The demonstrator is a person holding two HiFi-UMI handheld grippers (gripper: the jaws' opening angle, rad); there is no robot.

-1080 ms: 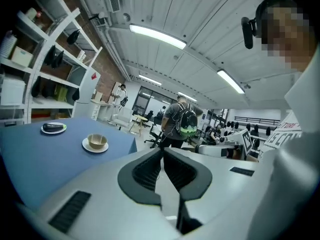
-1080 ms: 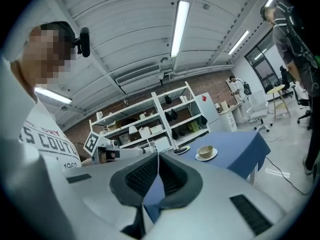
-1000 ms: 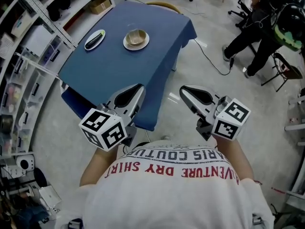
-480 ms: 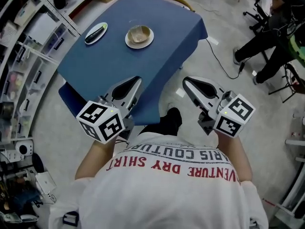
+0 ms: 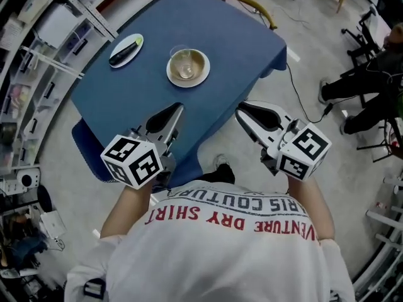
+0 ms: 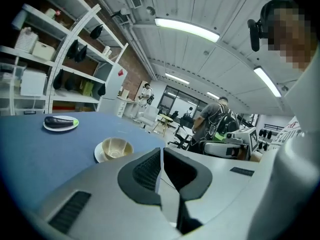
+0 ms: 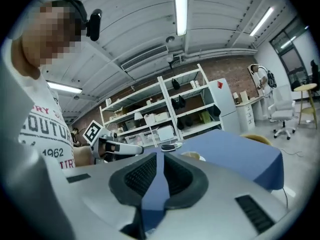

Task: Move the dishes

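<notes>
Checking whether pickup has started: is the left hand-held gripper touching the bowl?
Apart. The head view shows bare blue tablecloth between the left hand-held gripper and the bowl on its saucer.

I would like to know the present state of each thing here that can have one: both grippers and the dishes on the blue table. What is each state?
left gripper: jaws together, nothing between them.
right gripper: jaws together, nothing between them.
bowl: upright on its saucer, untouched.
saucer: flat on the blue table, bearing the bowl.
eggplant: lying on the green-rimmed plate.
green-rimmed plate: flat on the table, apart from the saucer.
</notes>
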